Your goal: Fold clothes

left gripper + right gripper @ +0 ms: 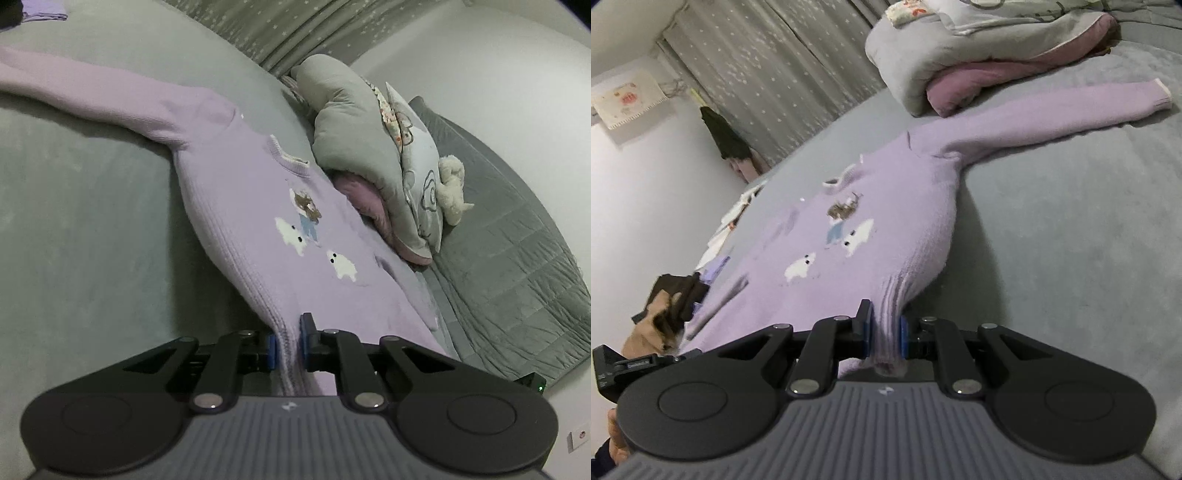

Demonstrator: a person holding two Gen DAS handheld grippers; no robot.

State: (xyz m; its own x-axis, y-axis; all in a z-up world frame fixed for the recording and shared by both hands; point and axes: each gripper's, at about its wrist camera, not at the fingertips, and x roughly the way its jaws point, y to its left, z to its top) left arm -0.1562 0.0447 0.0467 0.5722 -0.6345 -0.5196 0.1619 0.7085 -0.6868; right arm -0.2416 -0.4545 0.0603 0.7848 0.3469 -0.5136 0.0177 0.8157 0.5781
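lying face up on the grey bed [92, 229], the lilac sweater [258, 221], collar far from the cameras and hem nearest. gripping the hem at its left corner with the left gripper [287, 345], jaws nearly closed, ribbed knit bunching between the blue pads. gripping the opposite hem corner with the right gripper [886, 338], jaws likewise pinching a ridge of fabric, cloth pulling taut and lifting off the bed. stretching straight away from both grippers, the body's long axis, hem to collar, toward the folded duvet [354, 147] by the curtain [280, 29]. trailing out sideways, one sleeve [85, 88] to the left in the left view, the other sleeve [1056, 110] to the right in the right view, both flat and unfolded. sitting about equally close to the hem, each hand owning its own corner, neither nearer the collar. judging the next move: carrying the hem forward over the chest print [842, 229] toward the collar, both corners staying level, or the fold going skew. sleeves probably needing tucking first or after; hard to call.
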